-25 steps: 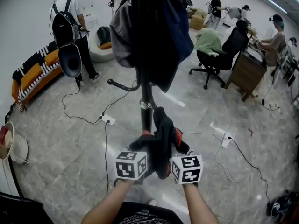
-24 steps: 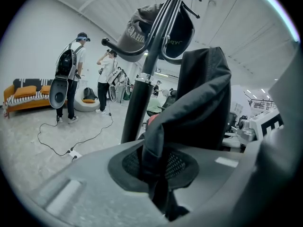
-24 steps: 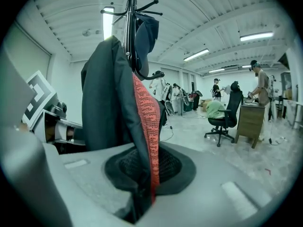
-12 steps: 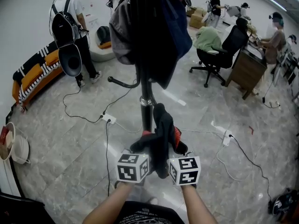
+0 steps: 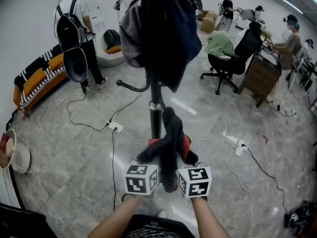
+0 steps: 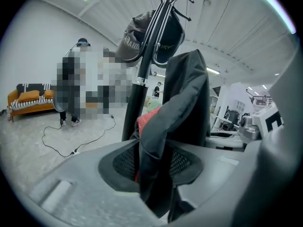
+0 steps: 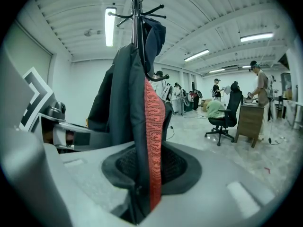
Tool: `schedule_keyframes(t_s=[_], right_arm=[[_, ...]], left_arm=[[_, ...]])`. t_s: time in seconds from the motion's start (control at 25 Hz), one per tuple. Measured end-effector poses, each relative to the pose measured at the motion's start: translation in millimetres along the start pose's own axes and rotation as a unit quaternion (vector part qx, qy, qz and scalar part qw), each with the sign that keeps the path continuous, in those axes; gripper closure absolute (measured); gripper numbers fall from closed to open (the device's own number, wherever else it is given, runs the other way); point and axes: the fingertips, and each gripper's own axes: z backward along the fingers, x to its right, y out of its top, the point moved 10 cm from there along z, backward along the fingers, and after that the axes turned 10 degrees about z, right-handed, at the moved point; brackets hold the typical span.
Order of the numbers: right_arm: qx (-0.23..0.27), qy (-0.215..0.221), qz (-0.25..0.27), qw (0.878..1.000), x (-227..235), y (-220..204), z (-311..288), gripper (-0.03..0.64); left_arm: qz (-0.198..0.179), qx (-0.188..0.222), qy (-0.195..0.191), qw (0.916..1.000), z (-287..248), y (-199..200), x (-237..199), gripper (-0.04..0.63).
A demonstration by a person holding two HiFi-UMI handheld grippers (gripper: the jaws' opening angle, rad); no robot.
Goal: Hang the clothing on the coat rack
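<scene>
Along the floor's left edge we list an orange-and-black striped sofa [image 5: 35, 80], and just right of it a person with a black backpack [image 5: 74, 31], standing. A white power strip [image 5: 115, 127] lies on the grey tiled floor [image 5: 74, 162] nearer the middle, with its cable trailing towards the sofa. Next is the left gripper [image 6: 154, 169]: its jaws are opening, and a fold of the black garment with red mesh lining [image 5: 170, 140] lies between them. That garment rises from both grippers and drapes against the lower part of the tall black metal coat rack [image 5: 154, 90], with its top just under the pole's chrome joint. On the rack's upper hooks hang a grey cap [image 5: 130, 33] to the left and a dark blue garment [image 5: 189, 29] to the right. The right gripper [image 7: 150, 171] is just beside the left one. Its jaws are likewise opening, and the garment's red strip passes between them. Towards the floor's right edge we list a black office chair [image 5: 233, 58] draped in green cloth, facing a brown wooden desk [image 5: 262, 73].
</scene>
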Motion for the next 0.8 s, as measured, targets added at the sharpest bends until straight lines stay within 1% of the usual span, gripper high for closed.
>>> schedule_keyframes(t_s=[0.52,0.68,0.8], right_arm=[[0.003,0.002,0.013,1.000,-6.9,-1.5,28.0,0.505],[0.007,0.005,0.013,1.000,-7.5,-1.8,35.6,0.494],[0.008,0.004,0.013,1.000,-8.5,-1.6,40.8,0.492]], left_arm=[[0.002,0.003,0.008,1.0000,20.7,-15.5,16.0,0.437],[-0.004,0.003,0.010,0.9999,24.7,-17.6,22.8,0.417],[-0.017,0.019,0.008,0.9996,31.1,-14.1,28.9,0.413]])
